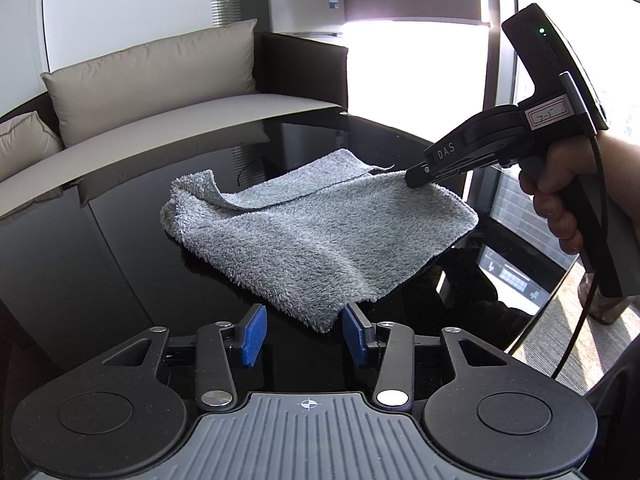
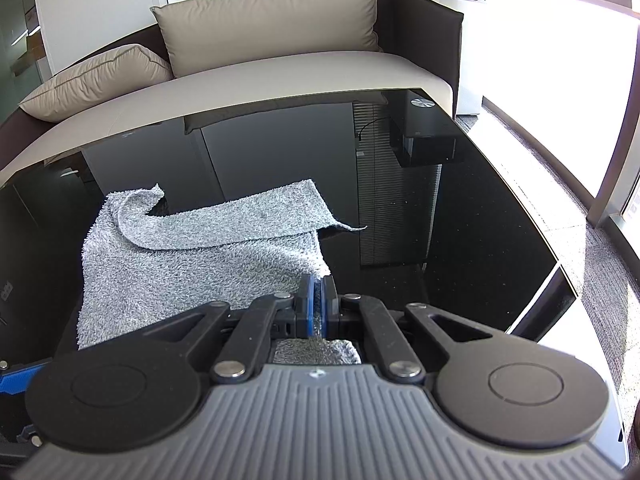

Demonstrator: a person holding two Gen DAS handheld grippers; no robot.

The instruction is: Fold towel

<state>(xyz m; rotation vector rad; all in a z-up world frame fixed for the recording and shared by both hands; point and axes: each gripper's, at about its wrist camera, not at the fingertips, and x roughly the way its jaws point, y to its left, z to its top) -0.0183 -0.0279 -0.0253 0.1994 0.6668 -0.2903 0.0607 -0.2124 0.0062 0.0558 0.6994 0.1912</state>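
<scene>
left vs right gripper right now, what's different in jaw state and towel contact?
Left gripper: jaws stand apart, and the gray towel has a corner hanging between the blue pads, ungripped. Right gripper: jaws closed on a towel edge, with fabric bunched behind the pads, holding that side lifted off the black glass table. Shared: same black linkage build, blue pads, both at the towel.

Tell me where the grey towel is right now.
The grey towel lies partly folded on the black glass table in front of the sofa. The right gripper pinches one corner; another sits between the open left gripper fingers.
</scene>
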